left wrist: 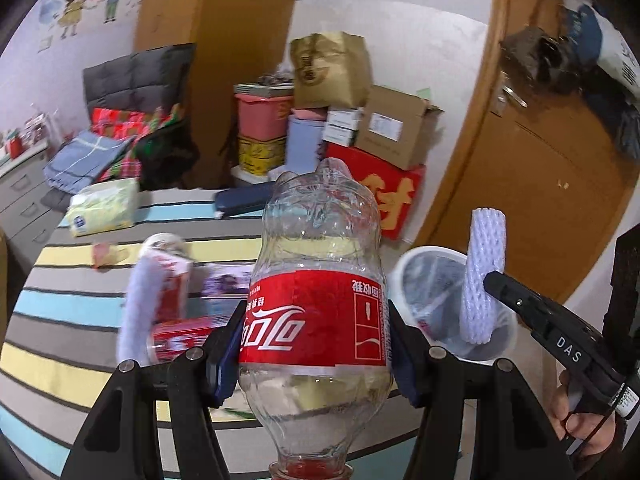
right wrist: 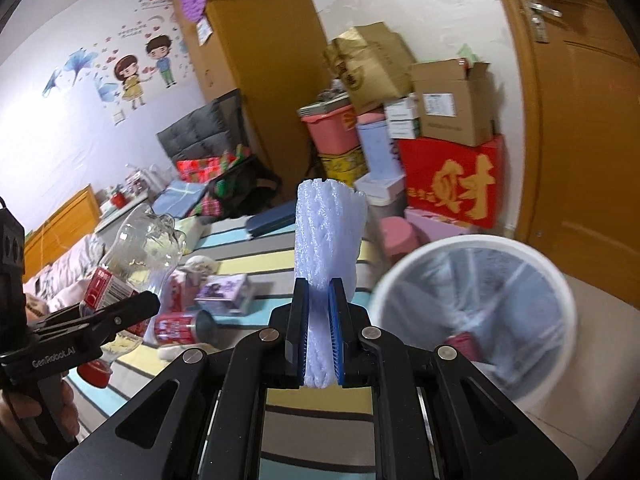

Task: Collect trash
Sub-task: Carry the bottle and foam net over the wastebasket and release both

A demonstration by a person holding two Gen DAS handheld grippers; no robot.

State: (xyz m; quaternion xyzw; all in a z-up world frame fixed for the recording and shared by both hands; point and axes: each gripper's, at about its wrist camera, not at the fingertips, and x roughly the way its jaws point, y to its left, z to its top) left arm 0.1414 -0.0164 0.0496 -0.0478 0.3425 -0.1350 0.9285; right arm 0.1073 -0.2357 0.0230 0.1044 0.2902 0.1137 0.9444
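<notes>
My left gripper (left wrist: pixel 316 344) was clamped on a clear, empty plastic cola bottle w/ red label (left wrist: pixel 316 308), blue pads pressed to both sides of the label, red cap end toward the cam, base pointing away. From the right wrist cam I saw the same bottle (right wrist: pixel 140 248) tilted in that gripper (right wrist: pixel 124 312), over the striped bed.

My right gripper (right wrist: pixel 318 332) was nearly closed, pinching a white foam-net fruit sleeve (right wrist: pixel 330 232) that stood upright out of the jaws. In the left cam the sleeve (left wrist: pixel 482 276) hung in front of the white round wastebasket w/ clear bag liner (left wrist: pixel 424 256); the right gripper (left wrist: pixel 496 284) gripped it partway up.

The wastebasket (right wrist: pixel 400 280) sat on the floor just beside the bed edge, right of both grippers, something red already at its bottom.

Still on the striped bedcover (yellow/blue/grey) (left wrist: pixel 80 300): a red-and-white drink can lying on its side (right wrist: pixel 180 326), a 2nd white foam sleeve (left wrist: pixel 138 308), a small purple printed box (right wrist: pixel 226 294), and a yellow-green tissue pack (left wrist: pixel 104 208) farther back. Stacked cardboard boxes (left wrist: pixel 396 128) stood vs. the wall near the brown wooden door (left wrist: pixel 540 160).
</notes>
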